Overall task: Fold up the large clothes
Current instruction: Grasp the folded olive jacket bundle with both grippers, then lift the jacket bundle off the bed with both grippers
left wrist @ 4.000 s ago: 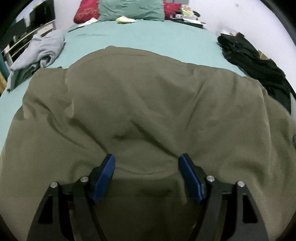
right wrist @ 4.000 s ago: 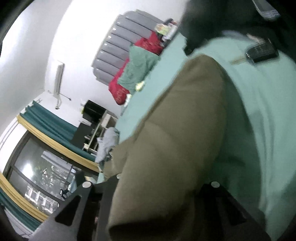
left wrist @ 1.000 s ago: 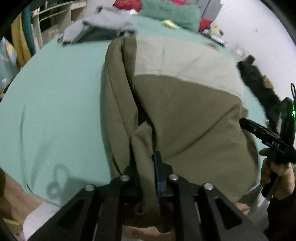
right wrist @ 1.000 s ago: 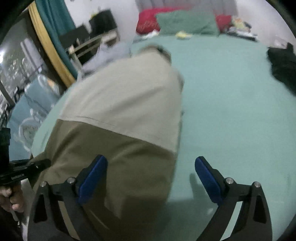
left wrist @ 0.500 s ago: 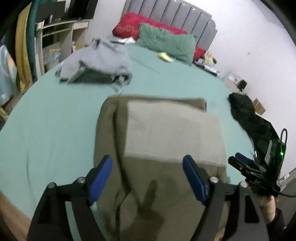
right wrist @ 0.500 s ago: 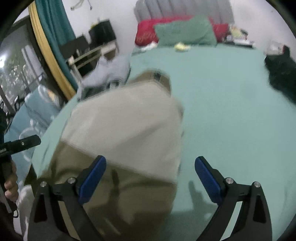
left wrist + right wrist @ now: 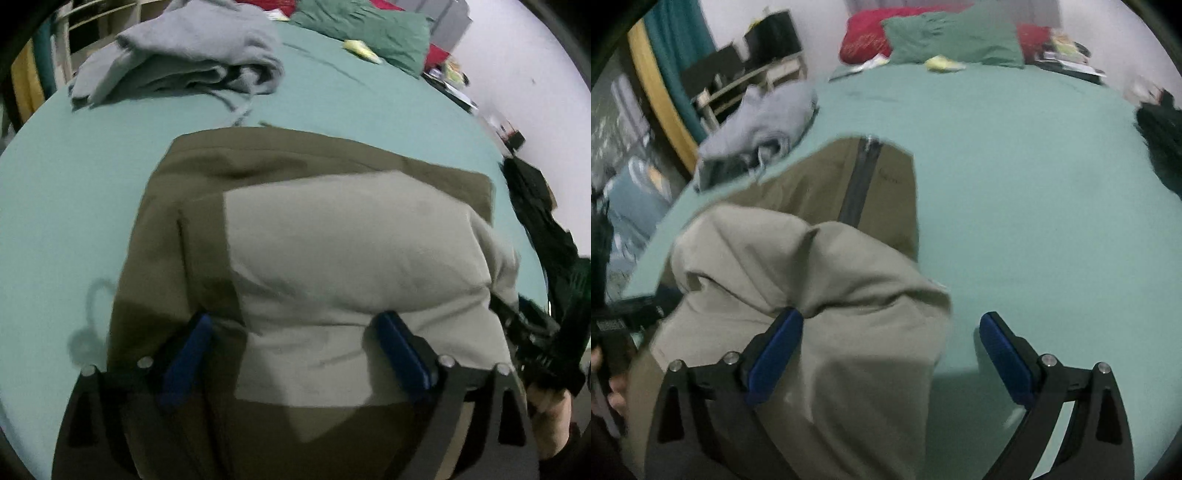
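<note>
Olive jacket [image 7: 266,192] lying folded at the bed's [image 7: 74,206] near edge.
You're holding both grippers [image 7: 295,354] [image 7: 890,350] with jaws apart, pale lining bunching up top.

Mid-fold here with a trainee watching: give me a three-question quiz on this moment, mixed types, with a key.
1. True or false: the left gripper is shut on the olive jacket.
2. Which lies nearest the jacket's far edge? A) grey sweatshirt B) green pillow C) black clothes
3. Fill in: the jacket's dark zipper shows in the ____ wrist view.

Key: 1 false, both the left and the right gripper are open; 2 A; 3 right.
</note>
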Action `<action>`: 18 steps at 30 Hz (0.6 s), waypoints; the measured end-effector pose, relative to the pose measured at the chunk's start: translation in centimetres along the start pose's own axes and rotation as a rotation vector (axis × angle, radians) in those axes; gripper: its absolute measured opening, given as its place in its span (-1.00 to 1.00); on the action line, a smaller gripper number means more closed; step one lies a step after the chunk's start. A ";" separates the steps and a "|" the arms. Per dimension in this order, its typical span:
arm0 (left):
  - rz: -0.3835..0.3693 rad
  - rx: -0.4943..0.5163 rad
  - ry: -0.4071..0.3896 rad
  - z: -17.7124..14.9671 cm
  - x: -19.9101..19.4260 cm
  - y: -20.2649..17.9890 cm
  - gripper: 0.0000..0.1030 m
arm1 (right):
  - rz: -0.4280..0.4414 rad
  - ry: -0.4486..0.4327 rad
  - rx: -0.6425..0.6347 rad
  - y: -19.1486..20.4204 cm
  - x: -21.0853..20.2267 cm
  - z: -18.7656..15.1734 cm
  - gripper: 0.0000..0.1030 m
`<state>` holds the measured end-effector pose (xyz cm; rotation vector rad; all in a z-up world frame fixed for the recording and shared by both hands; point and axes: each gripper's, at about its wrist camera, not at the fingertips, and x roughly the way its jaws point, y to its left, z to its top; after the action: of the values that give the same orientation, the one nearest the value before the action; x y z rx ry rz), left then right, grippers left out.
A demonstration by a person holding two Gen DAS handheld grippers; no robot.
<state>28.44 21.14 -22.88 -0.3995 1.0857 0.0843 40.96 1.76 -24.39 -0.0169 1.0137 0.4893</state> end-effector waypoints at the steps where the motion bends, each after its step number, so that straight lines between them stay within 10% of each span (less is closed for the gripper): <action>1: 0.000 -0.005 -0.002 0.0 0.1 0.2 0.83 | 0.018 0.009 0.006 -0.2 0.4 0.2 0.88; 12: -0.054 -0.141 -0.087 -2.4 -5.6 4.6 0.84 | 0.066 -0.032 0.096 -0.4 -5.2 -2.7 0.93; 18: -0.171 -0.217 0.052 -5.2 -3.5 7.4 0.85 | 0.137 -0.029 0.140 -0.8 -8.0 -5.8 0.93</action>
<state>20.47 26.63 -23.94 -0.6910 1.0926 0.0398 33.16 -3.45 -21.17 0.1851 1.0225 0.5410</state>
